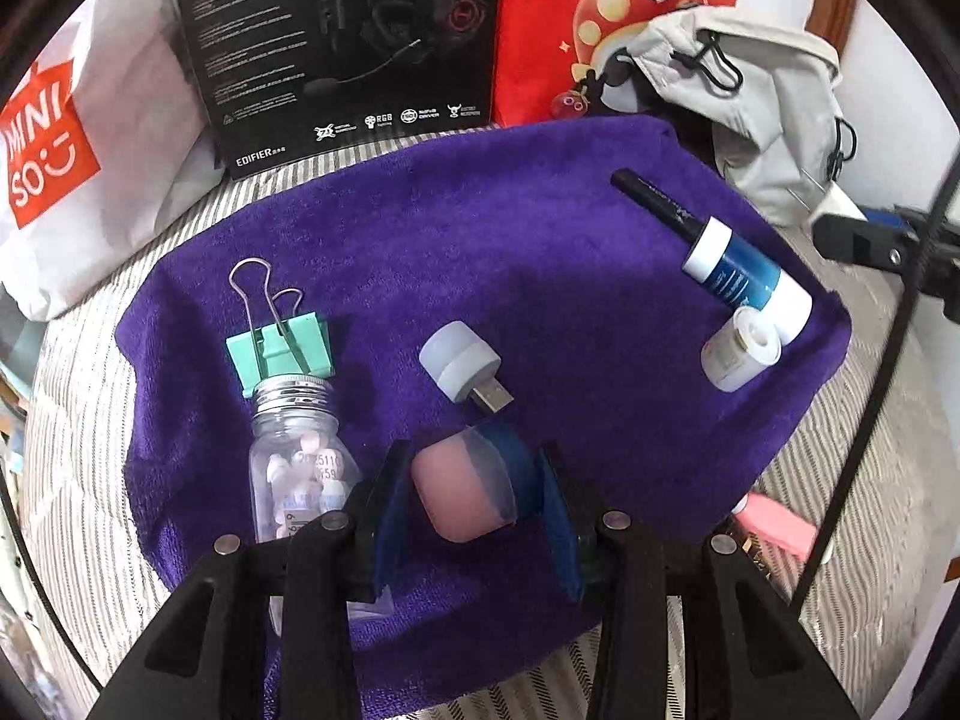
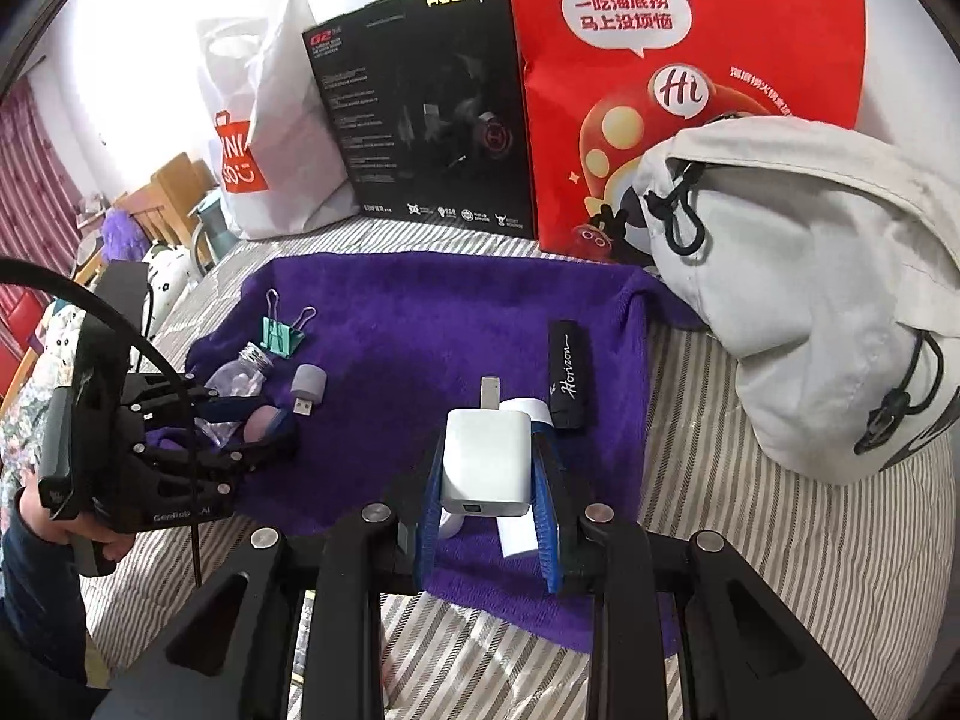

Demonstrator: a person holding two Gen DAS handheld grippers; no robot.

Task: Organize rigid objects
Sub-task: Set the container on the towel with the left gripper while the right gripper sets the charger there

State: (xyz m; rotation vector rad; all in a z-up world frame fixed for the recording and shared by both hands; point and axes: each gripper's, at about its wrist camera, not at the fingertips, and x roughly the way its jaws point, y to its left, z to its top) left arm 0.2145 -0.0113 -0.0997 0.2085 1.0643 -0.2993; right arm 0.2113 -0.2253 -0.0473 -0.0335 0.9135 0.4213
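A purple towel (image 1: 540, 228) lies on the striped bed. In the left wrist view my left gripper (image 1: 471, 468) is shut on a pink rounded block (image 1: 462, 495), just above the towel's near edge. Around it lie a clear pill bottle (image 1: 297, 474), a green binder clip (image 1: 279, 354) and a white USB light (image 1: 459, 366). At the right of the towel lie a black pen (image 1: 657, 198), a blue-and-white tube (image 1: 744, 282) and a small white jar (image 1: 741, 354). My right gripper (image 2: 489, 450) is shut on a white charger (image 2: 487, 468), beside the black Horizon case (image 2: 569, 375).
Behind the towel stand a white Miniso bag (image 2: 270, 138), a black headset box (image 2: 420, 108) and a red paper bag (image 2: 678, 90). A grey fabric bag (image 2: 810, 300) sits at the right. A pink item (image 1: 780, 525) lies off the towel's right edge. A hand (image 2: 54, 528) holds the left gripper.
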